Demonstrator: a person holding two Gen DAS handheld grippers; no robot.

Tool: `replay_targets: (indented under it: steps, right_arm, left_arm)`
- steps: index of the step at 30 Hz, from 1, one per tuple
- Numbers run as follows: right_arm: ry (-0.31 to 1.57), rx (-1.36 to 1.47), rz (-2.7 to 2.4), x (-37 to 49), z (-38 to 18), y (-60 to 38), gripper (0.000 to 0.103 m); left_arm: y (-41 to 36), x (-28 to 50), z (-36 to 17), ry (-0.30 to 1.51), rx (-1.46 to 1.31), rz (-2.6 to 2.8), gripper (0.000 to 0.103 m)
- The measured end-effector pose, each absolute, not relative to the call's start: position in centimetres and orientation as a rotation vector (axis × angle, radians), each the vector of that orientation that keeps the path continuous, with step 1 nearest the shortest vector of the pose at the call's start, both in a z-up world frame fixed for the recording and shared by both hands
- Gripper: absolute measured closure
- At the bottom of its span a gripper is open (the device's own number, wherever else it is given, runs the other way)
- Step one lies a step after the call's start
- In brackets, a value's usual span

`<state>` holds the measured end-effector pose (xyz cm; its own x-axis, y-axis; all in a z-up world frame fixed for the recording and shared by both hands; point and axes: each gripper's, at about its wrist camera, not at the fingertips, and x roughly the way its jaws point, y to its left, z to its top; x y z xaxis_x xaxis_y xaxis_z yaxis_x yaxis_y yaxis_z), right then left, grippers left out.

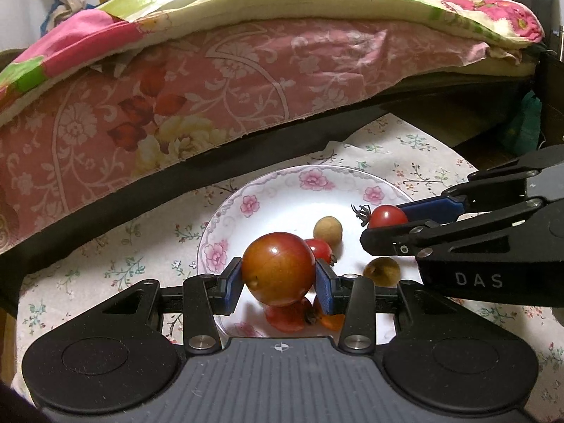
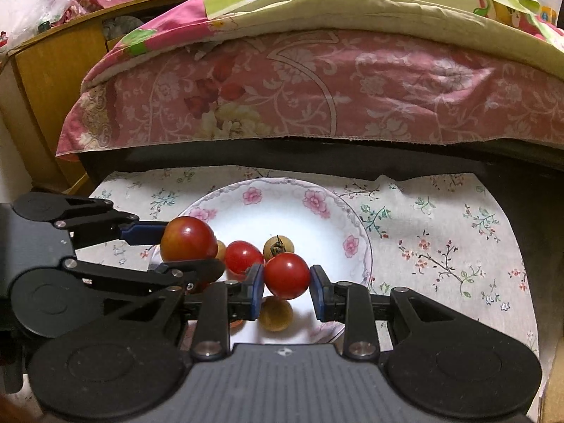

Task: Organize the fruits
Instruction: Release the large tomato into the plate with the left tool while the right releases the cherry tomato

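Fruits: one large glossy red-orange round fruit (image 1: 278, 268) clamped in my left tool (image 1: 278, 276) | one smooth red cherry tomato (image 2: 287, 275) clamped in my right tool (image 2: 286, 282) | both over the round flower-rimmed white plate (image 2: 317, 208) | on it one more red tomato (image 2: 242, 256), tan round fruits (image 1: 328, 228) | floral cloth (image 2: 440, 239) covers counter.

A home bedroom: bed (image 2: 317, 105) with floral quilt (image 1: 246, 10) (wooden cabinet (image 2: 46, 81) beside)
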<state>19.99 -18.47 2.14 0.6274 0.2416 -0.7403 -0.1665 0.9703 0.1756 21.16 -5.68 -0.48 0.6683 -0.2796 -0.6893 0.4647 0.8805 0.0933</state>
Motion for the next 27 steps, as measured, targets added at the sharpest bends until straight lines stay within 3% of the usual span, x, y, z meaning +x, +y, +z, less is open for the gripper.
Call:
replay_targets:
  steps: [13, 27]
  right_arm:
    - [0.837, 0.111, 0.214, 20.3, 1.7, -18.8, 0.073]
    - [0.826, 0.12, 0.213, 19.8, 2.7, -18.6, 0.066]
  left_arm:
    - [-5.8, 21.6, 0.0, 0.708, 0.283, -0.394, 0.051]
    - [-4.3, 20.9, 2.2, 0.675, 0.254, -0.367, 0.044]
